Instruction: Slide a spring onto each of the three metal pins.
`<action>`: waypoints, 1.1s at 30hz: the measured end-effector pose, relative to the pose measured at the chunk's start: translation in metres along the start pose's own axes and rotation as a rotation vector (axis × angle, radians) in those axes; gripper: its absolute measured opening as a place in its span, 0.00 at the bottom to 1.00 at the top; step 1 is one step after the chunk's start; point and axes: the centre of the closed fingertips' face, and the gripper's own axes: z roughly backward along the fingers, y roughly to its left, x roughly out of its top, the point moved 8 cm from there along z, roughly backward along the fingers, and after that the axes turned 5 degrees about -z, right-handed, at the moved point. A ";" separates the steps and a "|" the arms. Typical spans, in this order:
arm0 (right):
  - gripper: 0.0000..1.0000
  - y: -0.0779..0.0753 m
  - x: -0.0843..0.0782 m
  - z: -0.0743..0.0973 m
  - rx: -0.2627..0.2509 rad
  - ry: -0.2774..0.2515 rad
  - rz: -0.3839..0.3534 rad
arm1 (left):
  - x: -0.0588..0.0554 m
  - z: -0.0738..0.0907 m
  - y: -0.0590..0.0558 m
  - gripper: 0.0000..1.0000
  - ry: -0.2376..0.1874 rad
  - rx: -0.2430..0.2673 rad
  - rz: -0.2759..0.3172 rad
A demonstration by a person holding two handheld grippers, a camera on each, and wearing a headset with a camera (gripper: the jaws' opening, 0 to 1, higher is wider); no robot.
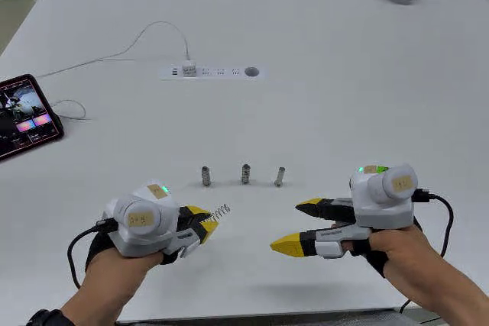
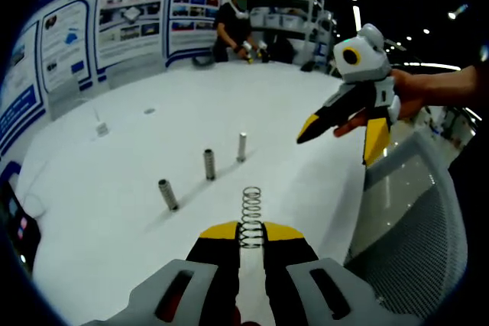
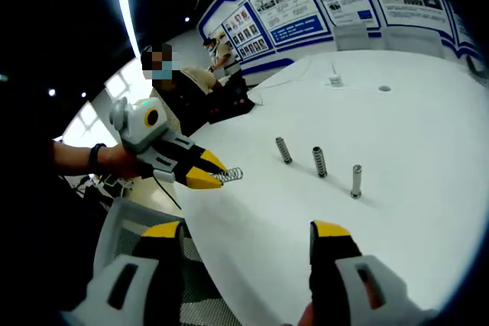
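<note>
1. White table [image 1: 344, 112]: the work surface that carries everything listed below.
2. Right gripper [image 1: 294, 225]: held just above the table, on the person's side of the pin row and off its right end. The yellow-tipped jaws are spread wide with nothing between them, as the right gripper view [image 3: 244, 230] confirms.
3. Left gripper [image 1: 205, 219]: held on the person's side of the pin row and off its left end. The jaws are pinched nearly together on one end of a spring, seen clearly in the left gripper view [image 2: 241, 233].
4. Tablet [image 1: 25, 116]: screen lit, lying far to the left of the pin row at the table edge.
5. Power strip [image 1: 208, 72]: white, lying beyond the pin row, with a white charger [image 1: 189, 69] plugged in and a cable trailing left.
6. Pin row: three upright metal pins in a line, well apart from both grippers.
   - The left pin [image 1: 206, 176] wears a coil.
   - The middle pin [image 1: 246, 174] wears a coil.
   - The right pin [image 1: 280, 177] is bare.
7. Spring [image 1: 220, 211]: projects from the left gripper's tips toward the pin row, clear of the table and of every pin.
</note>
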 end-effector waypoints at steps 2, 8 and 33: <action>0.67 0.001 0.004 -0.004 0.016 -0.015 -0.020 | 0.002 0.000 -0.002 0.10 -0.001 -0.001 -0.007; 0.60 0.006 0.012 -0.016 0.075 -0.052 -0.064 | 0.009 -0.001 -0.008 0.10 -0.017 -0.013 -0.017; 0.27 0.011 0.018 -0.021 0.209 -0.118 -0.247 | 0.044 -0.011 -0.043 0.10 -0.076 -0.103 -0.096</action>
